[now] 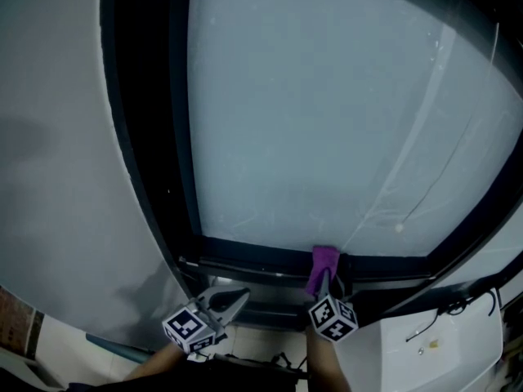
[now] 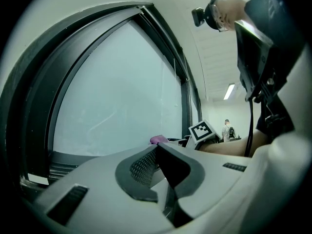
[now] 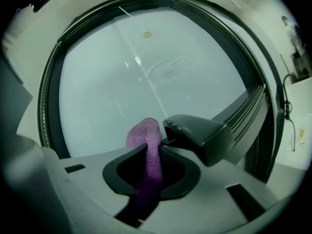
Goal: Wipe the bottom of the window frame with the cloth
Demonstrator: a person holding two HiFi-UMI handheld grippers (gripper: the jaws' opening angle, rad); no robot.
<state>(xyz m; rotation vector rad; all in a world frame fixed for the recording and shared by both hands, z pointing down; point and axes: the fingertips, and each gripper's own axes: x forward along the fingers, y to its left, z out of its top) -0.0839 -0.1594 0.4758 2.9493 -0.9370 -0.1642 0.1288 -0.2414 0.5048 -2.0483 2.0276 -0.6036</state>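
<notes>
- The left gripper (image 1: 231,300) hangs idle, its jaws together on nothing.
- The right gripper (image 1: 326,284) pinches the purple cloth (image 1: 324,261), whose free end meets the window frame's bottom rail (image 1: 245,256).
- Wiping seems in hand; the next move calls for sliding the cloth along the rail with steady pressure.

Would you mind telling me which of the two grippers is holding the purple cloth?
The right gripper: its jaws are clamped on the purple cloth. The left gripper has its jaws together, nothing between them.

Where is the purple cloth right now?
Head view, lower centre-right: the purple cloth is clamped in the right gripper, at the bottom rail of the window frame.
</notes>
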